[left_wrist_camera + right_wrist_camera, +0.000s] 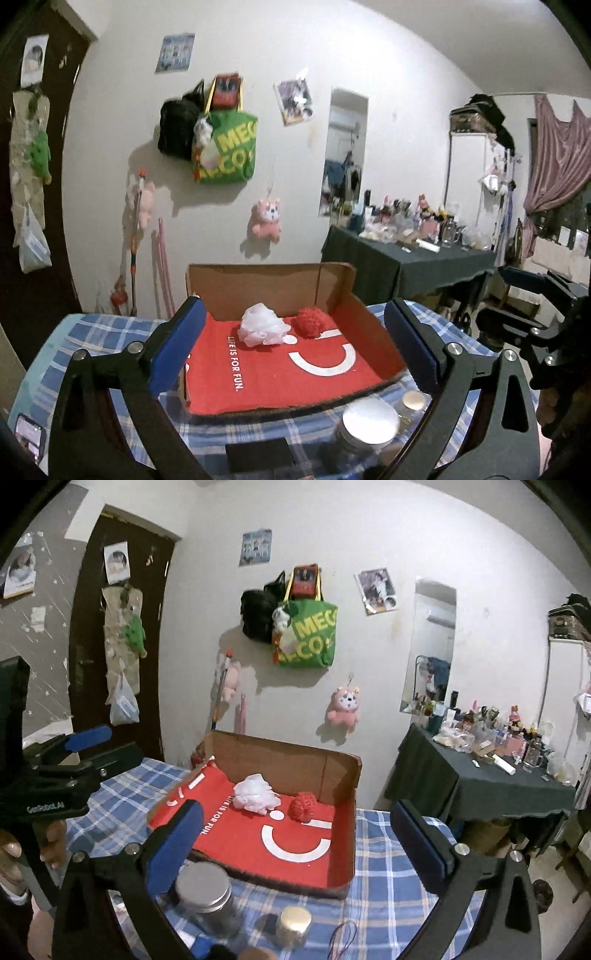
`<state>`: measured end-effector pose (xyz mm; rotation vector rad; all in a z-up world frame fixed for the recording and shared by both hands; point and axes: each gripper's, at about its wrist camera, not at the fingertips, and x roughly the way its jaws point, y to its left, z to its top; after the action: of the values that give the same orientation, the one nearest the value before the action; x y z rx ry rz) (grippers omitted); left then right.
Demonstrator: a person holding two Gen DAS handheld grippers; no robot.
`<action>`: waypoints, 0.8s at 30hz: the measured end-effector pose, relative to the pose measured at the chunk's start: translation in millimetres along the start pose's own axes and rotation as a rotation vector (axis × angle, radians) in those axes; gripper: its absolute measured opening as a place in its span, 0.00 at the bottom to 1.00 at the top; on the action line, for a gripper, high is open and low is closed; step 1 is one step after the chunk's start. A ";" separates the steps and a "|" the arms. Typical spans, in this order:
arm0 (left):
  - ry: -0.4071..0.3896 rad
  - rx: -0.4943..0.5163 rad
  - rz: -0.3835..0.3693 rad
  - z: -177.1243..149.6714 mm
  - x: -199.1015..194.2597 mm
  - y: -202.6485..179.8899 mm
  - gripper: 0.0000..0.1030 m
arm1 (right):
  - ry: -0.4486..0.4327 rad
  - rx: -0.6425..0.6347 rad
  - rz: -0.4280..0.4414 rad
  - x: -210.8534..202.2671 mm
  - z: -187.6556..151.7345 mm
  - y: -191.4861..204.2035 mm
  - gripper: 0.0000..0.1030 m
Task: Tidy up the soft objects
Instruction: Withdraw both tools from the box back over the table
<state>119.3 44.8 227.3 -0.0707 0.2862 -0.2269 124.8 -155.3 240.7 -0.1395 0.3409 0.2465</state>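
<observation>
A cardboard box with a red lining (258, 387) (343, 864) stands on the blue plaid table. In it, at the far end, lie a white mesh puff (260, 325) (255, 794) and a red knitted ball (314, 321) (303, 806), side by side. My left gripper (295, 343) is open and empty, held above the near end of the box. My right gripper (295, 842) is open and empty, held above the box's near right part. The left gripper also shows in the right wrist view (74, 753) at the left edge.
A silver-lidded jar (369, 424) (203, 886) and a small gold-lidded jar (413, 400) (293, 921) stand before the box. A phone (29, 435) and a black slab (258, 454) lie on the plaid cloth (388, 867). A cluttered dark table (498, 786) stands at the right.
</observation>
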 end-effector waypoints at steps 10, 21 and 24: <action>-0.114 0.039 -0.005 -38.1 -83.9 -28.8 1.00 | -0.076 0.034 -0.040 -65.0 -52.0 15.7 1.00; -0.108 0.068 0.056 -93.0 -111.1 -45.5 1.00 | -0.107 0.046 -0.126 -92.9 -112.0 36.5 1.00; -0.098 0.061 0.058 -104.6 -114.7 -47.3 1.00 | -0.119 0.052 -0.138 -95.8 -126.2 42.1 1.00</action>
<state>-28.0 21.5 163.1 -0.0132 0.1832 -0.1742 -13.1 -157.7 152.2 -0.0965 0.2181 0.1092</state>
